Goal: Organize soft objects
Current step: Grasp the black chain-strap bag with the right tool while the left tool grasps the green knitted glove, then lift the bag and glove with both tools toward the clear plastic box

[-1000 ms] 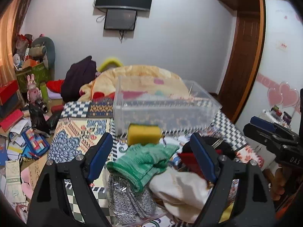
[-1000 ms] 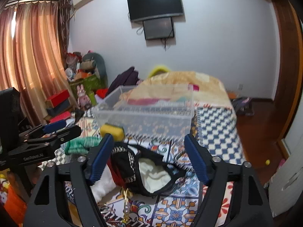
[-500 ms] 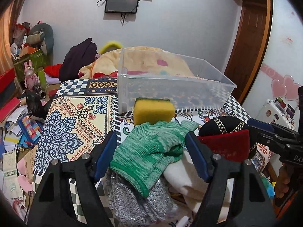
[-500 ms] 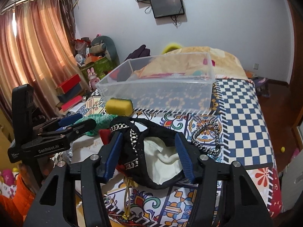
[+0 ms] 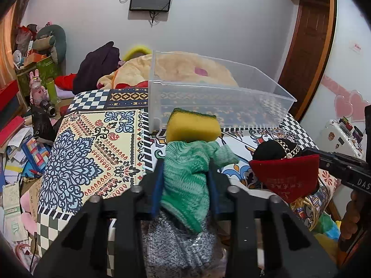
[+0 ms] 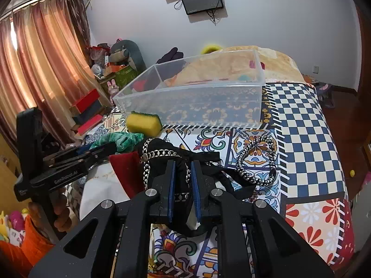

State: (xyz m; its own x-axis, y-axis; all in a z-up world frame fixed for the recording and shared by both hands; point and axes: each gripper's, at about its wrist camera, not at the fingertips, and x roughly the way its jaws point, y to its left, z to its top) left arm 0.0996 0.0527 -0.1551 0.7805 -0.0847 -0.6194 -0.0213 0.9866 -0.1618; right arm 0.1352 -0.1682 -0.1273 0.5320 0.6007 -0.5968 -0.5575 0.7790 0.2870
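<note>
My left gripper [image 5: 185,176] is shut on a green knitted cloth [image 5: 185,185] that lies over a grey sparkly cloth [image 5: 180,245]. A yellow sponge [image 5: 192,127] sits just beyond it, against the clear plastic bin [image 5: 231,88]. My right gripper [image 6: 182,173] is shut on a black garment with chain trim [image 6: 162,155], next to a red cloth [image 6: 126,169]. The bin [image 6: 197,90] stands on the patterned bedspread behind both. The left gripper [image 6: 97,151] also shows in the right wrist view.
A braided black-and-white cord [image 6: 257,162] lies on the bedspread right of the black garment. A yellow blanket [image 5: 185,67] is heaped behind the bin. Boxes, toys and papers [image 5: 20,125] crowd the floor at left. A wooden door [image 5: 306,53] stands at right.
Both grippers moved forward and down onto the pile and closed: the left on the green knitted cloth, the right on the black garment.
</note>
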